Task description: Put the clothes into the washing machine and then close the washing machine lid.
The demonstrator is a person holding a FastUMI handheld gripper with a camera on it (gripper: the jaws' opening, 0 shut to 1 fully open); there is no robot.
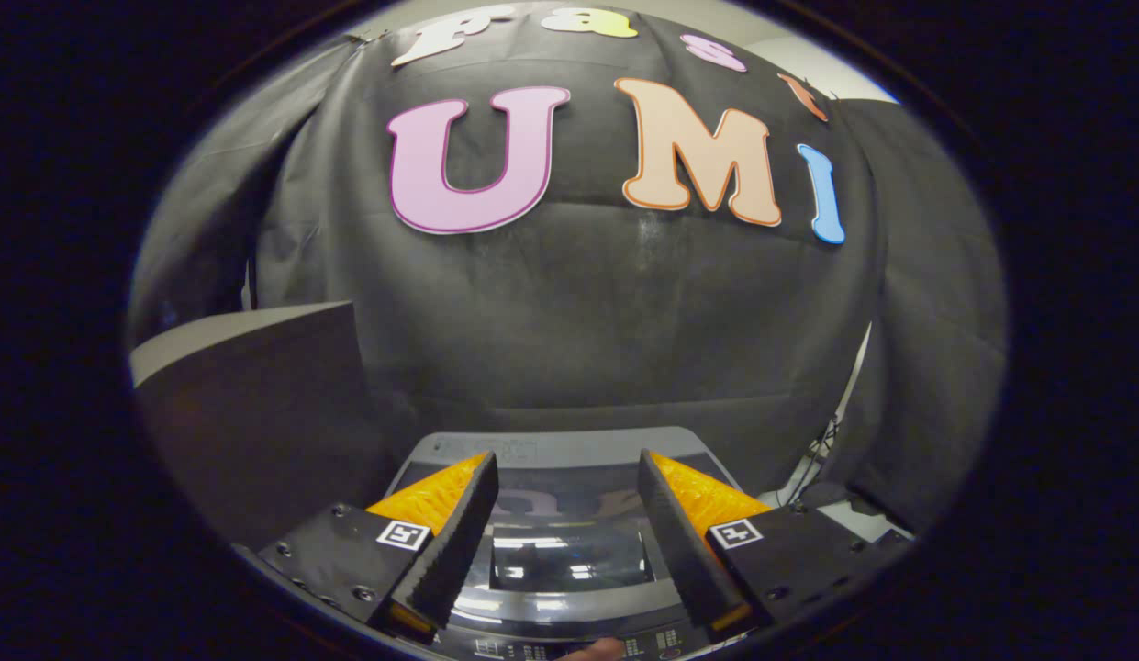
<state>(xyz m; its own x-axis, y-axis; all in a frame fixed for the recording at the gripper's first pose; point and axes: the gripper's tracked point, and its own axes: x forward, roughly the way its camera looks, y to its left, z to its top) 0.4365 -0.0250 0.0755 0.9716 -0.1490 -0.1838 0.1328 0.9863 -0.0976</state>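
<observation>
Below the gripper [567, 500], the washing machine [569, 542] sits with its glossy dark lid [569, 551] closed flat, reflecting lights. Both fingers stand wide apart with nothing between them, hovering above the lid, one over each side of it. At the machine's near edge runs a control panel [656, 641]. Left of the machine stands a dark panel [257, 413]; behind it hangs the black cloth wall [578, 321]. Cables [821, 459] trail at the far right.

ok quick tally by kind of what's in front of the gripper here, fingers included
washing machine: 1, with its glass lid down
gripper: 1, fingers apart and empty above the lid
dark panel beside the machine: 1
cable on the machine's other side: 1
total: 4
</observation>
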